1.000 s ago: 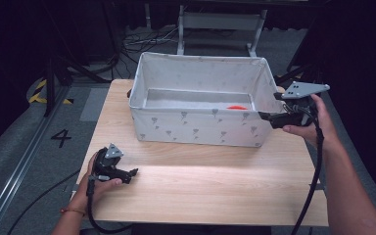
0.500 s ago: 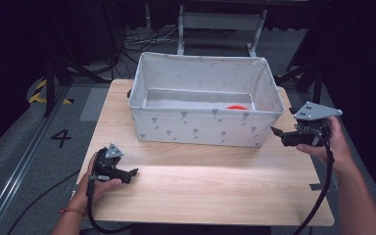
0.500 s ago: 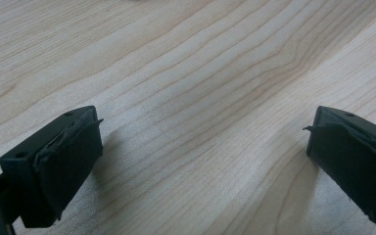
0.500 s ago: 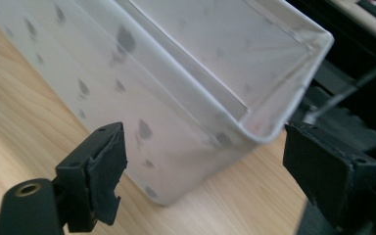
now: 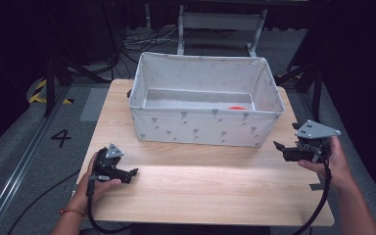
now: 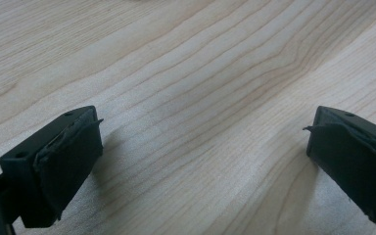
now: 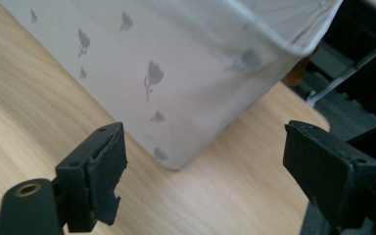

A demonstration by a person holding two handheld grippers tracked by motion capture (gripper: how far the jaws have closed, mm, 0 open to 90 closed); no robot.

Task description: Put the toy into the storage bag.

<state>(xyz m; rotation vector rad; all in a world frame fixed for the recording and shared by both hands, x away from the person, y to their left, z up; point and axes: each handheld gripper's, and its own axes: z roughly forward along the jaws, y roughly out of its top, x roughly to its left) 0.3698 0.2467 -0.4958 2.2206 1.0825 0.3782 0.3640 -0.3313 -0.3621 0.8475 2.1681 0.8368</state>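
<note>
A white fabric bin [image 5: 203, 128] printed with grey tulips stands at the back middle of the wooden table [image 5: 210, 188]. A small red object [image 5: 236, 107] lies inside it near the right end. My left gripper [image 5: 133, 172] rests low on the table at the front left, open, with bare wood between its jaws [image 6: 200, 147]. My right gripper [image 5: 277, 146] is held above the table's right edge, open and empty, a short way from the bin's near right corner [image 7: 176, 122].
Dark floor with cables and a metal stand [image 5: 220, 22] lies behind the table. A floor marking "4" [image 5: 61, 138] is to the left. Bare wood stretches across the table's front half between the two hands.
My right gripper has drawn back from the bin's right rim, moving toward me and down to the table's right edge. The left gripper has stayed still.
</note>
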